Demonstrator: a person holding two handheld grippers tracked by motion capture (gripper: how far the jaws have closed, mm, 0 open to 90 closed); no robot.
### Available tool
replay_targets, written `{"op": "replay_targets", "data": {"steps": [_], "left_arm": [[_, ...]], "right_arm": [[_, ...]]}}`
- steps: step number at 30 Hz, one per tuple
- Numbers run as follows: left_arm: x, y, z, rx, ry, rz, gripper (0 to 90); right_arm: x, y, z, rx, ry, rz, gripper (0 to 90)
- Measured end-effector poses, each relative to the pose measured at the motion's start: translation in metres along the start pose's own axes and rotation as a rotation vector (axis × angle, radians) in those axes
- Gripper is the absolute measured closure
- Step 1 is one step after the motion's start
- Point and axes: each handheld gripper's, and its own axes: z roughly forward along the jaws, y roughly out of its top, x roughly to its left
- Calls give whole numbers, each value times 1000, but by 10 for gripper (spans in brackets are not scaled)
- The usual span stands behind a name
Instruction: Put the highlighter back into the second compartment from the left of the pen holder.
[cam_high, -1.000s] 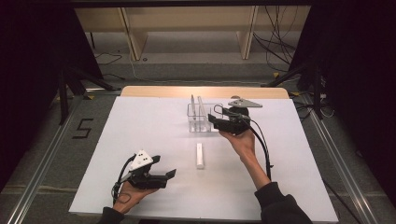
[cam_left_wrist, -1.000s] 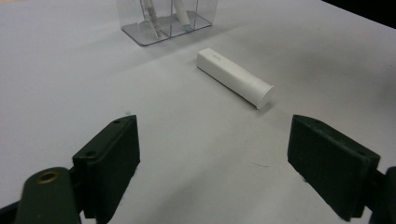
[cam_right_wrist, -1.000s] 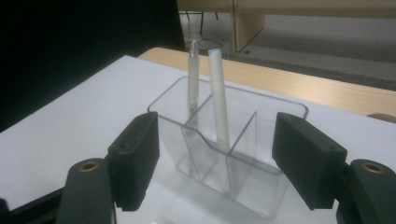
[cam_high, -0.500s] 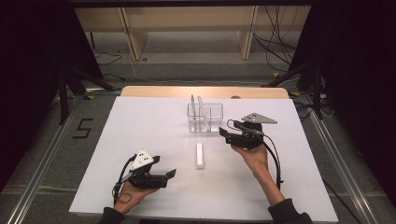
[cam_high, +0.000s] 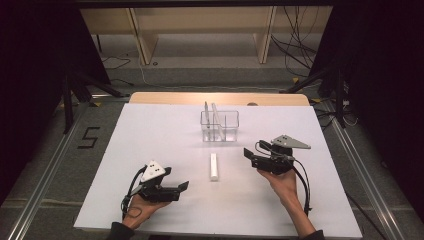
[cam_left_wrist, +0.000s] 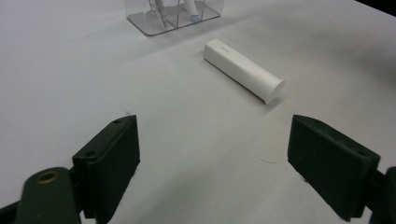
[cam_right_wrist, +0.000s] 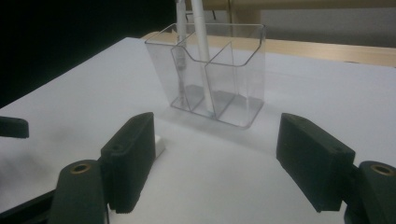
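The white tube (cam_high: 214, 166) lies flat on the worktop (cam_high: 150, 135), between the wide-jawed, empty right gripper (cam_high: 250, 156) and left gripper (cam_high: 183, 186). If approached end-on, it is likely pushed toward the clear organizer (cam_high: 220, 126).

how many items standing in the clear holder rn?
2. A thin pen and a thicker white tube stand side by side at the same end of the holder; its other compartment looks empty. A white stick lies on the table outside it.

Clear glossy plastic holder (cam_right_wrist: 219, 74), matt white tube (cam_left_wrist: 243, 70)
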Motion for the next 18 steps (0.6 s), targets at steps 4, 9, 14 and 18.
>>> {"op": "replay_targets", "data": {"steps": [4,9,14,18], "left_arm": [[-1,0,0,3,3,0,165],[-1,0,1,3,1,2,165],[0,0,1,-1,-6,-12,165],[0,1,1,-1,-14,-21,165]], "right_arm": [[-1,-7,-10,-7,-3,2,292],[0,-14,-20,-13,-1,-10,292],[0,-18,-26,-14,2,-20,287],[-1,-21,-31,-15,3,-18,280]]}}
